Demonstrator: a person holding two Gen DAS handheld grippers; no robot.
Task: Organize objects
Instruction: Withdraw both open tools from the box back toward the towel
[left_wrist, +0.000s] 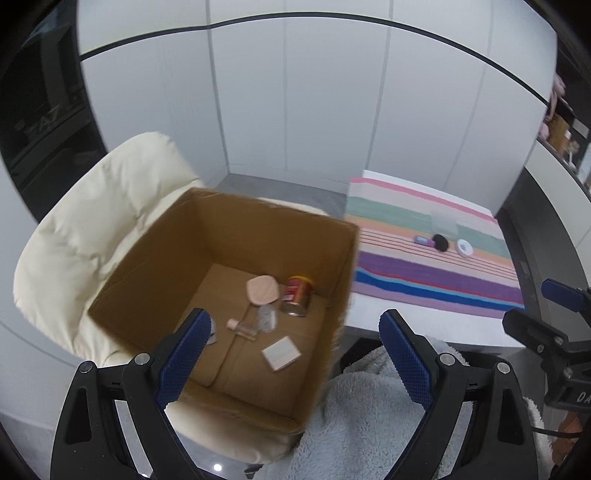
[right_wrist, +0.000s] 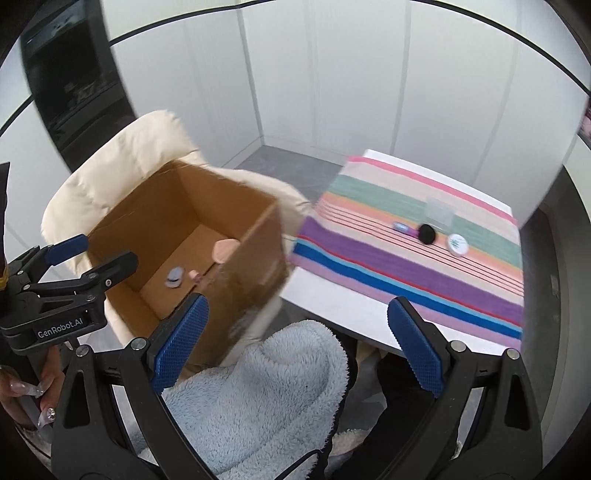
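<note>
The cardboard box (left_wrist: 225, 295) sits open on a cream padded chair (left_wrist: 96, 236), pushed up beside the desk (left_wrist: 424, 325), probably so things can be carried over in a short sweep. Already lying on its floor are a red tin can (left_wrist: 297, 295) on its side, a pink compact (left_wrist: 262, 290), a small clear bottle with a pink cap (left_wrist: 242, 326), a white card (left_wrist: 280, 353) and a clear item too blurred to name.

On the striped cloth (right_wrist: 424, 254) covering the desk, four things wait close together: a small purple tube (right_wrist: 402, 228), a black round puff (right_wrist: 427, 233), a white round tin (right_wrist: 457, 245) with a green sprig on its lid, and a clear plastic case (right_wrist: 439, 213) just behind them.

The left gripper (left_wrist: 295, 354) hangs over the box with jaws wide apart and nothing between them, which suggests a drop. The right gripper (right_wrist: 295, 339) is likewise spread and empty, above a fluffy blue garment (right_wrist: 258, 387) and aimed toward the desk.

The left gripper's body, seen in the right wrist view, reads "GenRobot.AI"; the can's label is illegible.
</note>
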